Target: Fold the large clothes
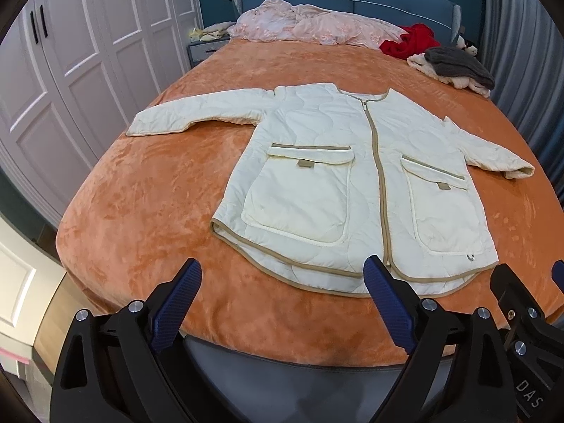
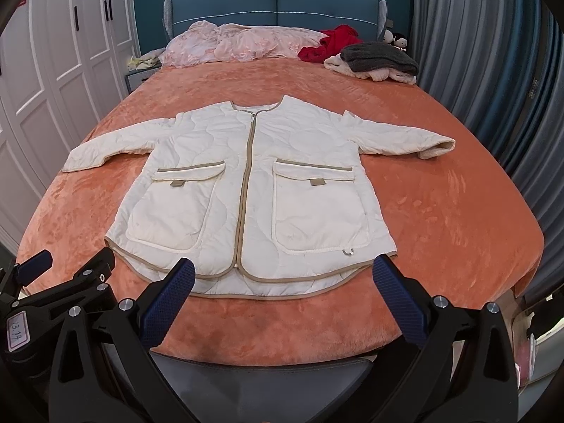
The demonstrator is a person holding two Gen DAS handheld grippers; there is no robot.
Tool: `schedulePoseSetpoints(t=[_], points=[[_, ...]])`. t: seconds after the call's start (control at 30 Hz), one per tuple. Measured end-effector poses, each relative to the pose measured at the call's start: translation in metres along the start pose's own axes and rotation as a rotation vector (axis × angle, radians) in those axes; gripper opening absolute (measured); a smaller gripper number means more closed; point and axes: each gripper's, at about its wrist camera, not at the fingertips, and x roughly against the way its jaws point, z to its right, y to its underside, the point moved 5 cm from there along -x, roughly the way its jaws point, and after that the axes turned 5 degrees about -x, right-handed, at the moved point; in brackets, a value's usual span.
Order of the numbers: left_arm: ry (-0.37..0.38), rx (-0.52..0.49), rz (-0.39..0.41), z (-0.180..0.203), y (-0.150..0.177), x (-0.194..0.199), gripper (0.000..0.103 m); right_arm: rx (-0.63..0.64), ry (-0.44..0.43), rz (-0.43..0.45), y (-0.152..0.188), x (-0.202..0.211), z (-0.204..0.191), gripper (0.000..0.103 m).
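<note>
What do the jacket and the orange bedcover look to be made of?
Jacket: cream quilted fabric, likely thin padded synthetic with a matte finish; wavy stitch lines and slight puffiness show it. Tan binding edges the hem, pockets and zip.
Bedcover: orange plush, probably velvet or fleece; its pile shows shiny and dull brush marks.

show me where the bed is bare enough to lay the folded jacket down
Bare blanket lies right of the jacket, left of it under the sleeve, and between collar and duvet. The far right corner is crowded with the red cloth and grey sweater.
</note>
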Motion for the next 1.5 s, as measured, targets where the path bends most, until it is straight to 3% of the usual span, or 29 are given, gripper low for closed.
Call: schedulePoseSetpoints(t=[0.77,1.5], points=[[-0.024,-0.032,-0.019,0.0,-0.006,-0.014,0.092,0.014,-0.021,-0.017,-0.001,-0.015,-0.003,0.098],[-0.047,-0.026,0.03,-0.004,-0.009,-0.015,0.092,0.011,-0.031,-0.018,0.0,-0.021,-0.003,0.098]])
